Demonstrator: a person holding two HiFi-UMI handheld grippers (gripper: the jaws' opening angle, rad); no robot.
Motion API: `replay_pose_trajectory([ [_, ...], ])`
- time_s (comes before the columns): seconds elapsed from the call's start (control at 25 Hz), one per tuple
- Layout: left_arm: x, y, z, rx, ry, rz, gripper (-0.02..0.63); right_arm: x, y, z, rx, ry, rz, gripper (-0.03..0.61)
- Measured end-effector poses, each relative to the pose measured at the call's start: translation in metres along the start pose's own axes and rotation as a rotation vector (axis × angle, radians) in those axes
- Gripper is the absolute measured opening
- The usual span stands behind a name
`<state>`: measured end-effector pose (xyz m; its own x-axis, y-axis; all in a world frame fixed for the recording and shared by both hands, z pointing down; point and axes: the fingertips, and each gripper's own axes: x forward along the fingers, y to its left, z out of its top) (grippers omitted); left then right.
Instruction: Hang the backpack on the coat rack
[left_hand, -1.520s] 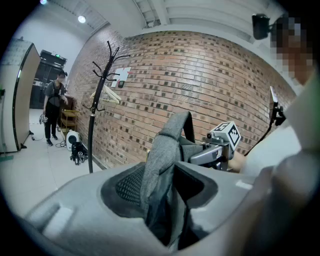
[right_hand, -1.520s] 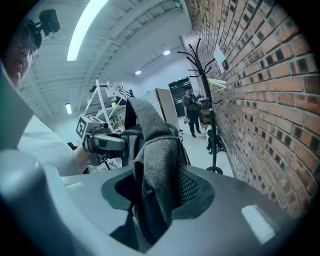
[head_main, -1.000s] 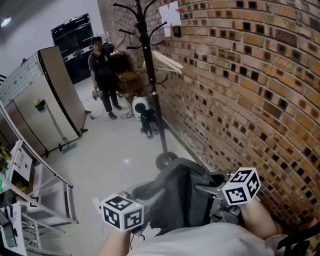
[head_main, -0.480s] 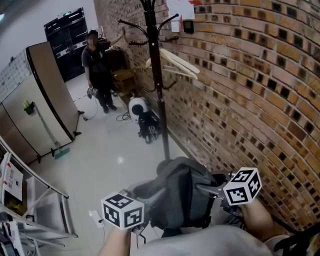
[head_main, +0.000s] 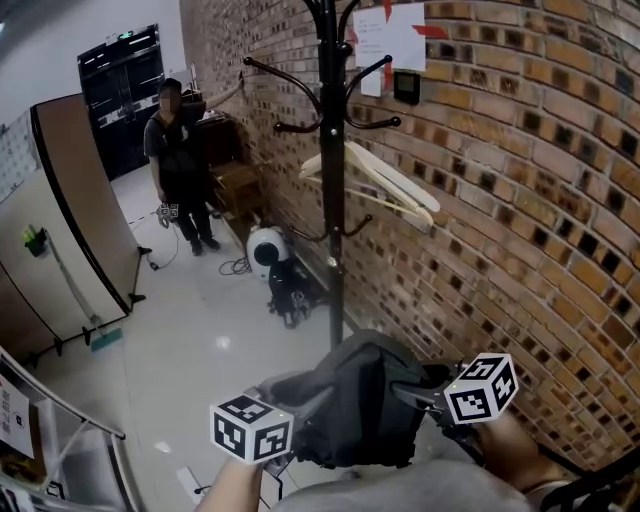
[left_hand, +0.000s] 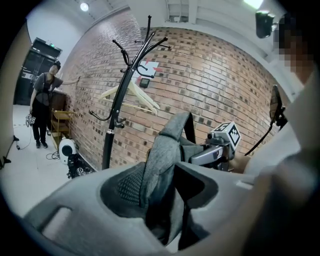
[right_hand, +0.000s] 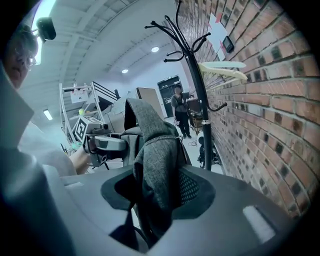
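A brick wall (head_main: 520, 200) of red-brown blocks runs along the right side of a room with a pale, glossy floor (head_main: 200, 340). The jaws of the left gripper (left_hand: 160, 200) stand partly closed, pressing on one grey woven strap (left_hand: 167, 142). The jaws of the right gripper (right_hand: 152, 200) grip a second strap (right_hand: 150, 135) of the same rough cloth. Both straps belong to the one backpack (head_main: 355, 405), soft and dark grey, which hangs in the air between the two grippers, low and in front of the pole of the coat rack (head_main: 333, 200); it is on no hook. The one coat rack is thin black metal with curved arms and stands close to the wall. Cream hangers (head_main: 390, 185) hang on it, two I think, since they overlap. Further behind stand one white round device (head_main: 265, 250) on the floor and one person (head_main: 180, 160) in dark clothes.
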<state>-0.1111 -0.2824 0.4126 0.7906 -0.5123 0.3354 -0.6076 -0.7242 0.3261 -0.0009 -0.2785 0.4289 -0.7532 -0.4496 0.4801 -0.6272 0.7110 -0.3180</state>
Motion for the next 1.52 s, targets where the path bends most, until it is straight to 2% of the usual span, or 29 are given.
replay_pose_trajectory([
  [0.36,0.038,0.068,0.021,-0.018,0.039,-0.011,0.178,0.049,-0.052,0.029,0.046,0.001,-0.011,0.156],
  [1.0,0.106,0.169,0.034,-0.128,0.086,-0.005,0.183,0.128,-0.142,0.057,0.124,0.041,-0.011,0.155],
  [1.32,0.139,0.21,0.036,-0.162,0.099,-0.003,0.183,0.161,-0.184,0.064,0.151,0.055,-0.019,0.156],
  [1.52,0.155,0.223,0.034,-0.142,0.112,0.006,0.183,0.172,-0.203,0.063,0.163,0.061,-0.017,0.156],
])
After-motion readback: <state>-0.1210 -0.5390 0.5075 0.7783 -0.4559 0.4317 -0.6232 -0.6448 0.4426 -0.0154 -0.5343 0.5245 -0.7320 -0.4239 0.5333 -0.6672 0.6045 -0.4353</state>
